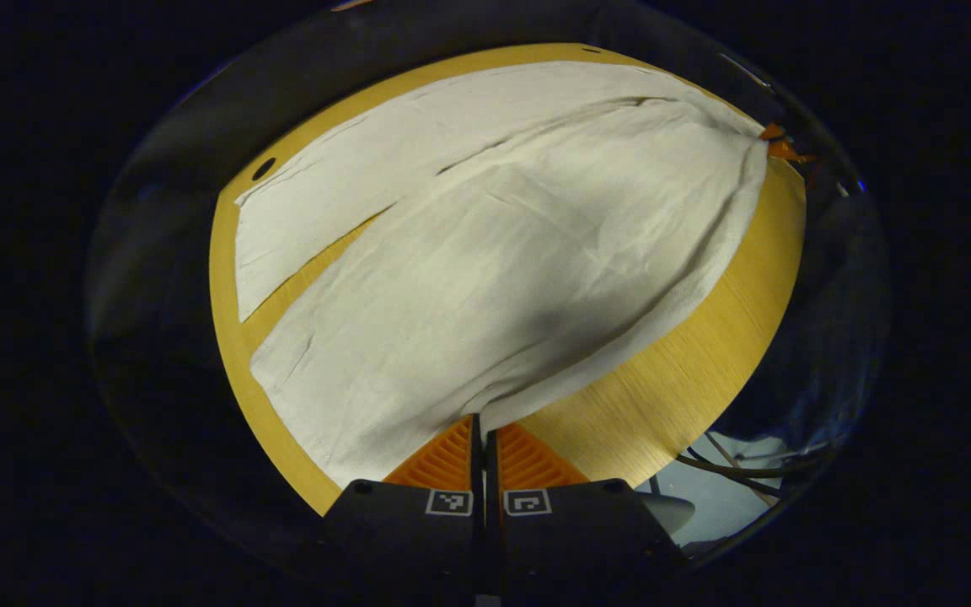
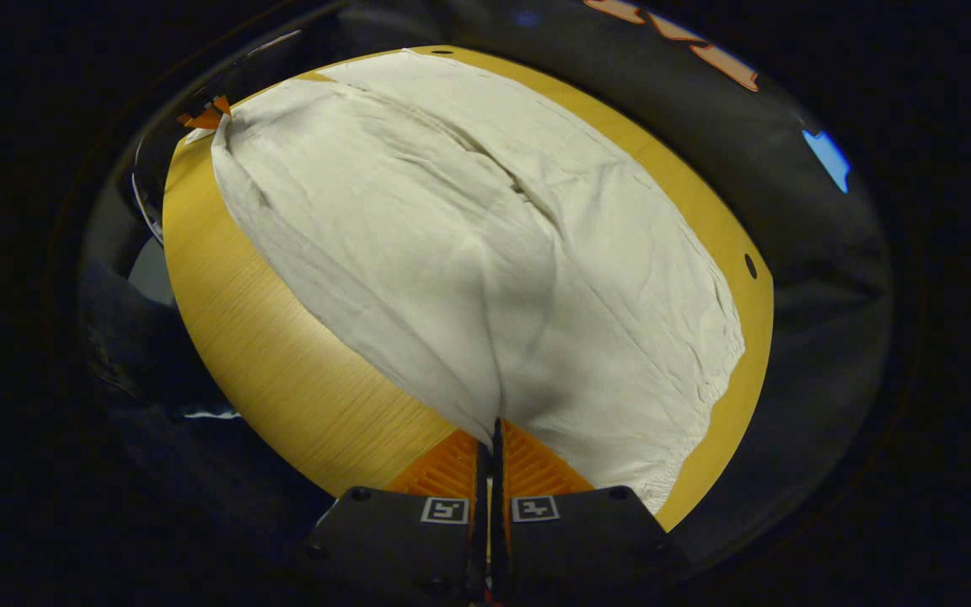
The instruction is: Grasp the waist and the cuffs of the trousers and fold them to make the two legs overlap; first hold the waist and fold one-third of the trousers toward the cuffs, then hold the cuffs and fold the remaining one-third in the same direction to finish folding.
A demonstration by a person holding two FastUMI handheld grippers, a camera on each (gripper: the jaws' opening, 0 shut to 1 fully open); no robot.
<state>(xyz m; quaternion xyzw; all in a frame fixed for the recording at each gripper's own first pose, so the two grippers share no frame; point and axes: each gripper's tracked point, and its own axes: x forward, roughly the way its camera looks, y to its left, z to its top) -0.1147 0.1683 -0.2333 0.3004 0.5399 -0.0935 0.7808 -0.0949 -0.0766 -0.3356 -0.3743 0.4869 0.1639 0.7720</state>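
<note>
Both tongs, the left tongs (image 1: 480, 430) and the right tongs (image 2: 492, 434), are pinching shut on edges of the pale trousers (image 1: 485, 253), which are lying spread over the round worktop (image 1: 671, 396) and, looking soft and light, are probably sagging between grips.

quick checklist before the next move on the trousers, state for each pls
1. Left gripper pinching the trousers edge: ok, fingers closed with fabric between them.
2. Right gripper pinching the trousers: ok, closed on fabric.
3. Two legs overlapping: not ok, left gripper view shows a gap of table between them.
4. Fabric taut between the grippers: ok.
5. Cloth all on the table: cannot tell at the far edge.
6. Which end is waist: cannot tell.
</note>
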